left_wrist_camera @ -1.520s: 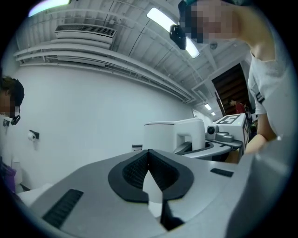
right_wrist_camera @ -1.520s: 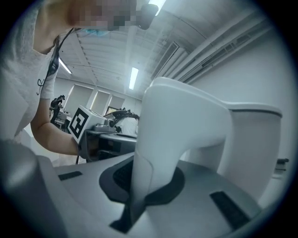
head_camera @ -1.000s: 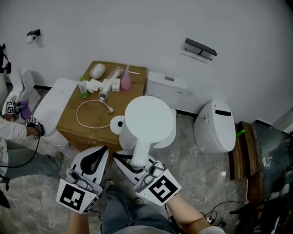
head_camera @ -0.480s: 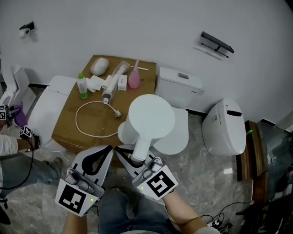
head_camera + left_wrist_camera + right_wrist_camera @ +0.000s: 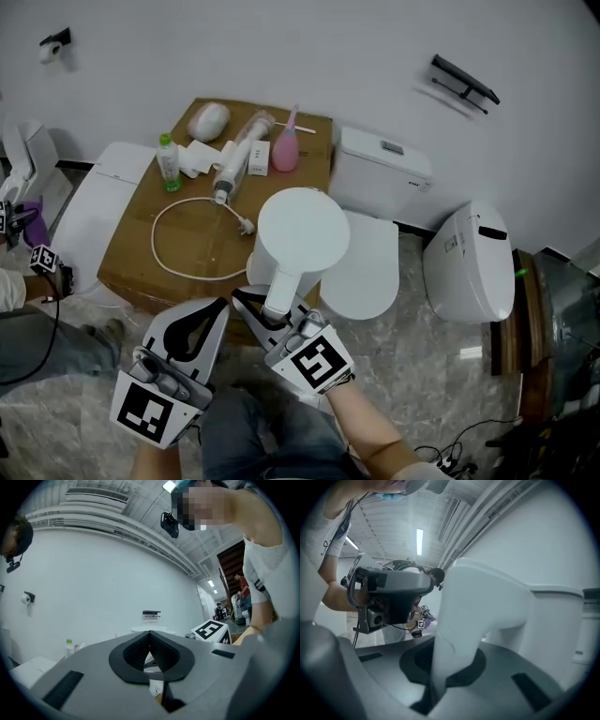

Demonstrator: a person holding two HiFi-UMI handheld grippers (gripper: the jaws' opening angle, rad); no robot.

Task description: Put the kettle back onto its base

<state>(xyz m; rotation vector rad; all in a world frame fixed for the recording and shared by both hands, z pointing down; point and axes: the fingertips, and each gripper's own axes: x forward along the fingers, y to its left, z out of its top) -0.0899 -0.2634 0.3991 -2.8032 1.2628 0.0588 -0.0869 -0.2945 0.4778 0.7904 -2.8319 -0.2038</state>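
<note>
A white kettle hangs over the near right edge of a cardboard box. My right gripper is shut on the kettle's handle, which fills the right gripper view between the dark pads. The round white base lies on the box edge, mostly hidden under the kettle, and its white cord loops across the box top. My left gripper hovers just left of the handle. It is shut with nothing held.
On the box's far side stand a green-capped bottle, a pink bulb and small white items. White toilets flank the box: one at the left, one with a tank at the right, another farther right.
Both grippers and the kettle have sunk toward the box. The kettle now covers most of the base, which showed clear of it a second ago.
</note>
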